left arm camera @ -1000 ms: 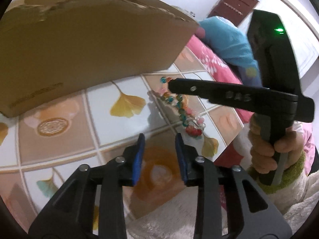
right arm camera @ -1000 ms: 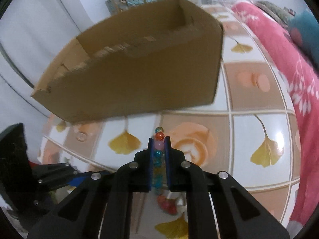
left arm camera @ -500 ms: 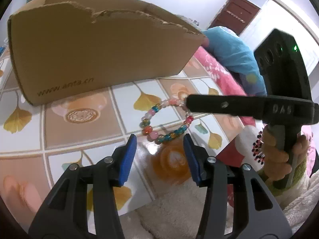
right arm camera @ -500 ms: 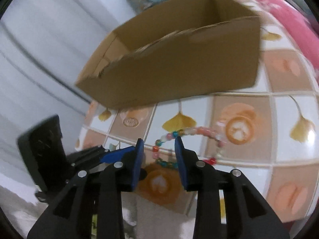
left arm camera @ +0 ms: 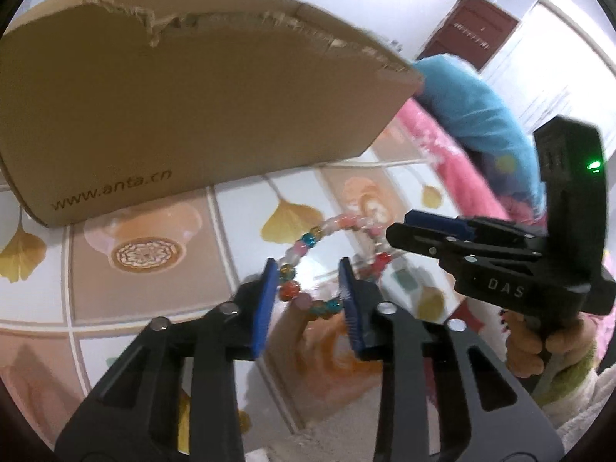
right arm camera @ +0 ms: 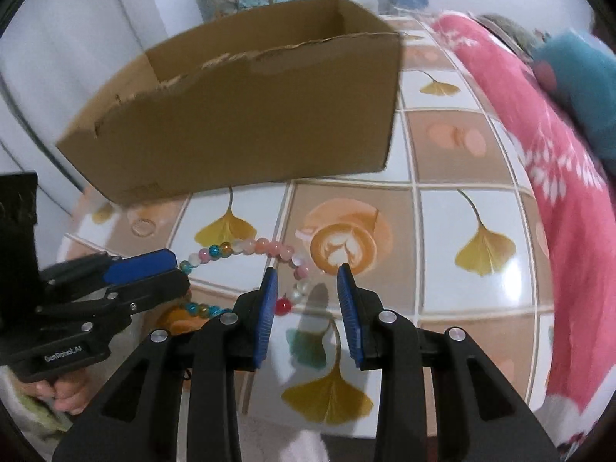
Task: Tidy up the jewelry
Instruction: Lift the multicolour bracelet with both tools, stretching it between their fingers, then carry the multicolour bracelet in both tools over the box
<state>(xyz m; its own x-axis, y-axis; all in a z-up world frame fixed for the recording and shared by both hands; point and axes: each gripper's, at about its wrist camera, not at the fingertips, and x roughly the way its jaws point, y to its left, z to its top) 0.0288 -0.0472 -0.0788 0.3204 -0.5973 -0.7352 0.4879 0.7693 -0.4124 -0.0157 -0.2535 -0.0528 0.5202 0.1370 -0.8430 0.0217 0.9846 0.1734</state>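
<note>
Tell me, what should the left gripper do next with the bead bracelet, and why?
Probably finish closing the left gripper: its jaws have just been closing, beads of the bracelet lie between them, seemingly not yet pinched, and the open cardboard box waits just behind.

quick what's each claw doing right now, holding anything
Left claw: open, jaws have just been closing around part of the bead bracelet, not pinching it.
Right claw: open, holding nothing; bracelet beads lie by its left pad.
</note>
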